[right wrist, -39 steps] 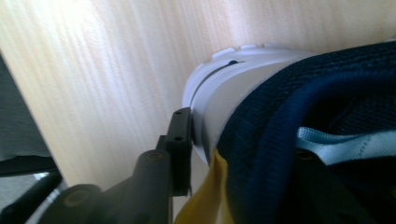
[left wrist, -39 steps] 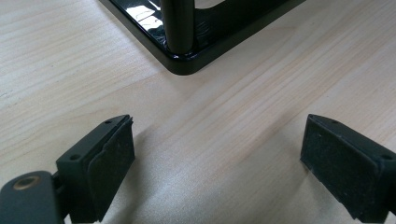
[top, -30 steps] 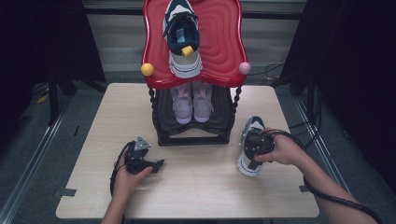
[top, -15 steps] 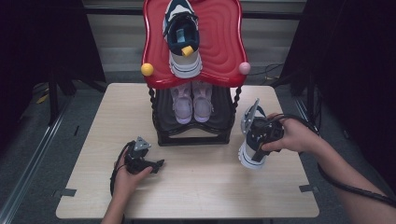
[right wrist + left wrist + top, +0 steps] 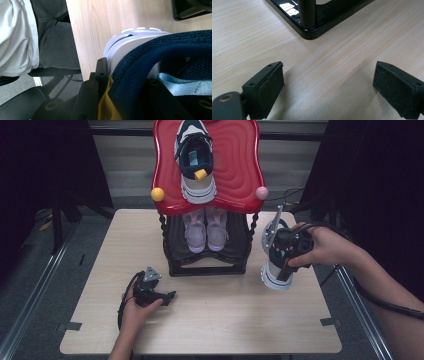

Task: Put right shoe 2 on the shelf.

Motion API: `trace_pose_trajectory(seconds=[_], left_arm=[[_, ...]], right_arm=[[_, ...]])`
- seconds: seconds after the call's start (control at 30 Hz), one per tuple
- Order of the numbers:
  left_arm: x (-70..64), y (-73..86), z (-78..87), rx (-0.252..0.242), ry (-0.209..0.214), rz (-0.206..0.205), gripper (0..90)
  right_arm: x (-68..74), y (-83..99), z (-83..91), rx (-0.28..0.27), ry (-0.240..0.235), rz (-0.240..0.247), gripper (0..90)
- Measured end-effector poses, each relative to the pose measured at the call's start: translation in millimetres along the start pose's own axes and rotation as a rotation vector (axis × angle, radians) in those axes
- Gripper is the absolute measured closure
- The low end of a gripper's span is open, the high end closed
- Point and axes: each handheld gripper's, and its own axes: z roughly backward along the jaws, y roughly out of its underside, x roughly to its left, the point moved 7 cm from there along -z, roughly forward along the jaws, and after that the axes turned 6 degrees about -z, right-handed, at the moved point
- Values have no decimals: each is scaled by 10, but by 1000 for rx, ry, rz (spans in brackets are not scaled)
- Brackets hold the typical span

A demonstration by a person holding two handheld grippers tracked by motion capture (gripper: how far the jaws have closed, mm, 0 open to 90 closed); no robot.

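Right tongs (image 5: 281, 262) grip a navy-and-white sneaker (image 5: 274, 270) at right of frame; left tongs (image 5: 167, 296) rest wide apart on the table (image 5: 225, 320).

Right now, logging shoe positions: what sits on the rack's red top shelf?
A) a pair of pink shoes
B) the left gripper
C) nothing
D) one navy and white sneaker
D: a single navy and white sneaker lies on the red top shelf in the high view.

Navy knit sneaker (image 5: 160, 52); glossy black rack (image 5: 317, 22); wood table (image 5: 225, 320).
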Motion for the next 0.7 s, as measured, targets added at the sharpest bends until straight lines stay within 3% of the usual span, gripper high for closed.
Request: trace_pose_trajectory(seconds=[0.43,0.7], left_arm=[[5,8,9,10,3,-13,91],[-1,8,6,5,1,-6,92]], right_arm=[[67,-72,806,-45,87,20,747],[160,-163,1456,-12,178,7,750]])
